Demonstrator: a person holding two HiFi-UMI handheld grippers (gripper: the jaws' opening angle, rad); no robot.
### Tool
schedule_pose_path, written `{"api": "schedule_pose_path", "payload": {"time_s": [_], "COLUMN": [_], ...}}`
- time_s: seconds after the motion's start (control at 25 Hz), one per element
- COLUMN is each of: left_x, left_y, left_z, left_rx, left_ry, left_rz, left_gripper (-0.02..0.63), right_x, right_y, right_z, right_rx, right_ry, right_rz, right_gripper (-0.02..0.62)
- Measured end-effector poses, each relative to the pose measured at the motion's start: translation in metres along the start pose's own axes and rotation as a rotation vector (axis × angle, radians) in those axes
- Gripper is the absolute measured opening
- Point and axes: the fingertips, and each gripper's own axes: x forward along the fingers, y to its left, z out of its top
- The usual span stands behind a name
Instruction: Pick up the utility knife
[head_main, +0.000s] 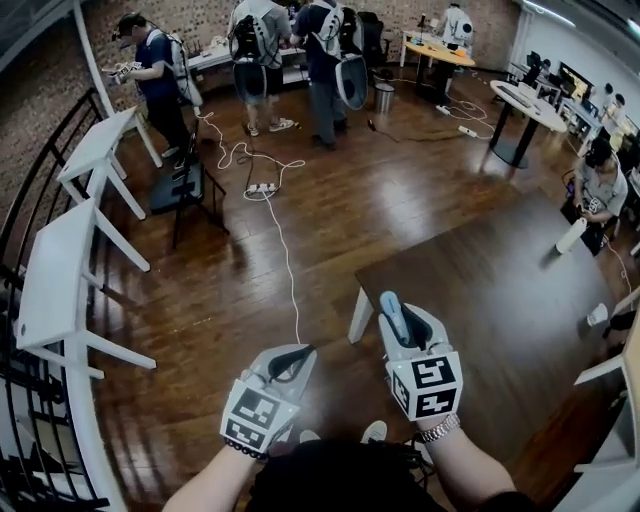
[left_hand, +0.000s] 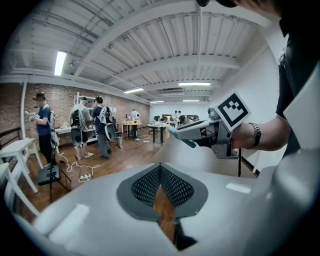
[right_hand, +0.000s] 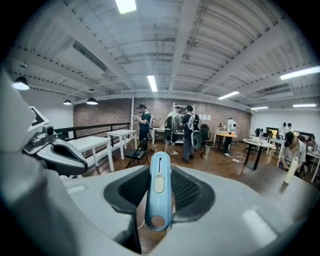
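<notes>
Though slim overhead, utility knife (right_hand: 159, 200) plain between clamped right gripper (head_main: 398, 320) jaws; left gripper (left_hand: 160, 169) jaws together.

There are two grippers, the left gripper (head_main: 297, 356) and the right gripper (head_main: 402, 322), and one blue utility knife (head_main: 390, 302). At the left are two white benches, the near white bench (head_main: 50, 290) and the far white bench (head_main: 100, 145). One dark bench (head_main: 480, 290) is near right, and two round ones are far right: the yellow-topped bench (head_main: 440, 52) and the white-topped bench (head_main: 528, 103). Three people stand far left, a first person (head_main: 152, 75), a second person (head_main: 258, 50) and a third person (head_main: 322, 55); one power strip (head_main: 262, 187) lies on the floor (head_main: 330, 220).
</notes>
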Motion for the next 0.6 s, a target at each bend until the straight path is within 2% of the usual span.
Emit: {"api": "schedule_pose_path", "payload": {"time_s": [0.24,0.36,0.48,0.6], "left_x": [-0.055,-0.074,-0.078,-0.067], "left_y": [0.062,0.084,0.097,0.109], "left_z": [-0.020,-0.036,-0.038,-0.031], "left_rx": [-0.070,-0.138,-0.176,-0.181], "left_ry": [-0.034,-0.023,-0.018,-0.017], "left_rz": [0.143,0.193,0.222,0.248], "left_gripper": [0.017,0.017,0.017,0.017], "right_x": [0.023,0.037,0.049,0.063], "right_y": [0.067,0.097,0.116,0.125], "right_z": [0.022,0.024,0.029,0.042], "right_rx": [-0.042,-0.051,-0.058,-0.068], "right_ry": [-0.028,-0.018,-0.009,-0.029], "right_rz": [0.105,0.165,0.228,0.291], "right_gripper": [0.127,0.127,0.127,0.127]}}
